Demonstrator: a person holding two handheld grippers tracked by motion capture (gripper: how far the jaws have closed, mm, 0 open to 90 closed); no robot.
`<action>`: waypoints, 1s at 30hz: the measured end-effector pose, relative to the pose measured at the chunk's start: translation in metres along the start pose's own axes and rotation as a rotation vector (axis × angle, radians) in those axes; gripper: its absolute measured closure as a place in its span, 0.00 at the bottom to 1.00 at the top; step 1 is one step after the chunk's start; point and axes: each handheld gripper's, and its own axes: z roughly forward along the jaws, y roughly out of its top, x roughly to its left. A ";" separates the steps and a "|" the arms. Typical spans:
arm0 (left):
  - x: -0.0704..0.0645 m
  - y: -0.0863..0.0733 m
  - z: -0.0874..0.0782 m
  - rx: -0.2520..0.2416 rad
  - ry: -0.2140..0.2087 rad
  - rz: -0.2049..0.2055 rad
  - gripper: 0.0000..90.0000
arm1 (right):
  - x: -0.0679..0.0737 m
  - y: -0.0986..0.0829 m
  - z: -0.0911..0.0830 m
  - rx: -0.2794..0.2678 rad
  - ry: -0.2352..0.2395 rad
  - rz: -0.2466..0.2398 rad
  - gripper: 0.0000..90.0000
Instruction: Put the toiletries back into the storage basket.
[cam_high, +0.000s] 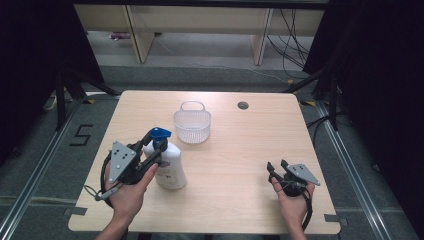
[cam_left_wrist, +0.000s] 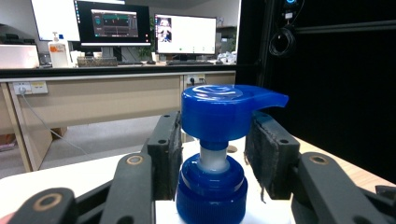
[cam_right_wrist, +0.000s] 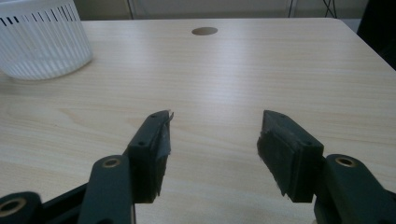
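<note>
Pump bottle (cam_high: 169, 162) neck between left tool (cam_left_wrist: 212, 156) jaws, unclamped; right tool (cam_right_wrist: 212, 154) open

White bottle (cam_high: 170, 167) with blue pump cap (cam_left_wrist: 224, 109) — white, perhaps translucent, slotted basket (cam_high: 192, 125) — pale wood-grain table (cam_high: 240, 165).

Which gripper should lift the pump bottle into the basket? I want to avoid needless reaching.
Likely left. The left gripper already has its fingers on either side of the pump bottle neck. The right gripper is open, empty and far across the table from the basket.
</note>
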 end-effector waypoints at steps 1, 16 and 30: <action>0.000 0.000 0.000 0.000 0.000 0.000 0.63 | 0.000 0.000 0.000 0.000 0.000 0.000 0.49; -0.003 0.005 0.005 0.030 0.026 -0.006 0.65 | 0.003 0.001 -0.001 0.036 -0.013 0.006 0.47; -0.003 0.008 0.007 0.020 0.021 -0.001 0.65 | 0.001 0.001 0.001 0.018 0.006 -0.020 0.46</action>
